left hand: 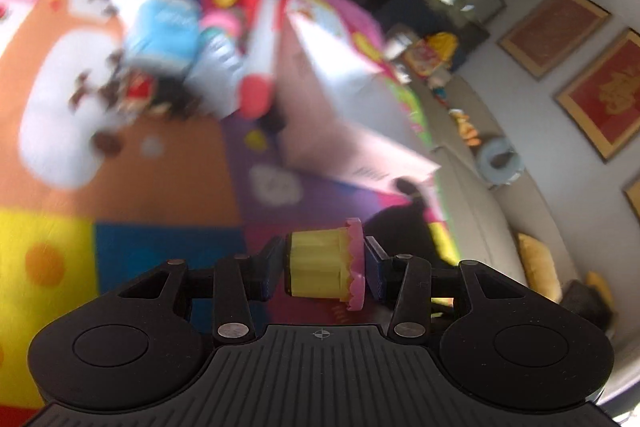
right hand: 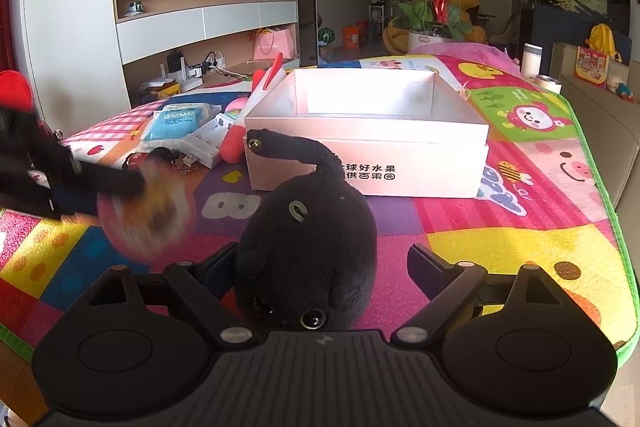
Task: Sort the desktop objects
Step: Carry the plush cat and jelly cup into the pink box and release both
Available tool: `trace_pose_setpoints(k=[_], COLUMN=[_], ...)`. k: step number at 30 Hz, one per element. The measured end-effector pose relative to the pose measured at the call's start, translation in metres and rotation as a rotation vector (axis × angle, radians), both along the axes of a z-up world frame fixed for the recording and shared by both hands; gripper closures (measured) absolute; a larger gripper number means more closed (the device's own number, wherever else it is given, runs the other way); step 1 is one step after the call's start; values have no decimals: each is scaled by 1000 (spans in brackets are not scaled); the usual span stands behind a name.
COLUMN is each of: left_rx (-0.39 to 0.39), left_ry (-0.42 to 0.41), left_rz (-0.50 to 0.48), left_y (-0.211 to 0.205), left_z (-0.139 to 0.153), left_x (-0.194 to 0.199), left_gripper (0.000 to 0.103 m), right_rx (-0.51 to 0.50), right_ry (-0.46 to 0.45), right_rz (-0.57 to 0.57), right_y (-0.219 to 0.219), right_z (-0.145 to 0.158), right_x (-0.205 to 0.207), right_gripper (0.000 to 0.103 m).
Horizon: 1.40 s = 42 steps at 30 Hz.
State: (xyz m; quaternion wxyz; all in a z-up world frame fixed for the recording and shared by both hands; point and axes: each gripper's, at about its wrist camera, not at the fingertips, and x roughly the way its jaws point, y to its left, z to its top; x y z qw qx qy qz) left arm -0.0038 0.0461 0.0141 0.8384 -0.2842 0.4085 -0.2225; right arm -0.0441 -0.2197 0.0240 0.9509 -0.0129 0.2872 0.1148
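Left wrist view: my left gripper [left hand: 325, 267] clamped a yellow toy cupcake [left hand: 325, 264] above the colourful play mat [left hand: 160, 183]. My right gripper [right hand: 320, 267] stood wide around a black plush toy [right hand: 306, 247] lying before the white box [right hand: 368, 131].

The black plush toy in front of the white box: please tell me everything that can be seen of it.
The black plush toy looks soft and fuzzy, with a round body, glossy bead eyes toward the camera and a long curved tail ending in a small metal ring. It lies on the colourful play mat, its tail rising before the white box. The right gripper has open jaws either side; contact with the left one is unclear.
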Motion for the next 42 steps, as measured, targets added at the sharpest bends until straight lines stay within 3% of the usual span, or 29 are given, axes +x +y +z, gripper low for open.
trace_pose_setpoints(k=[3,7,9,12,15,19,22,24,26,27,30,31,33,38,40,42], left_rx=[-46,48,115,213,265,385,480,518,545,553,568,578,604,641,658,670], left_ry=[44,6,-6,-63,-159,-276,-320,-326,-325,-326,-338,-344,-348,-371,-376,-383], left_rz=[67,161,188,196,167,98,31,-5,-16,-13,-2,-2,-13,-15,-16,-27], left_y=[19,45,51,51,48,24,-2,-16,-26,-30,-40,-44,-52,-64,-65,-67], left_z=[-13,-7,-5,1,13,23,19,13,9,7,5,5,4,1,-1,-1], left_x=[2,-4,-10,-25,-40,-55,-59,-60,-60,-59,-55,-54,-50,-49,-49,-51], left_gripper=[52,31,26,15,7,4,3,3,4,4,8,21,32,32,43,43], right_rx=[-3,-7,-14,-22,-28,-23,2,17,21,35,45,44,51,78,79,68], right_ry=[-2,4,7,9,2,-9,-3,10,40,55,54,50,46,64,71,72], right_rz=[-6,-18,-20,-19,-20,-10,4,-7,-8,5,-2,-3,-3,15,33,46], right_y=[0,1,1,2,2,4,7,7,6,5,0,-2,-6,-22,-27,-31], right_z=[0,-3,-5,-7,-6,-2,0,0,-2,-2,2,4,7,17,20,22], right_x=[-1,1,1,1,-1,-3,2,8,12,13,9,6,1,-11,-17,-23], right_gripper=[11,6,5,5,3,3,3,8,32,35,35,35,35,35,35,35])
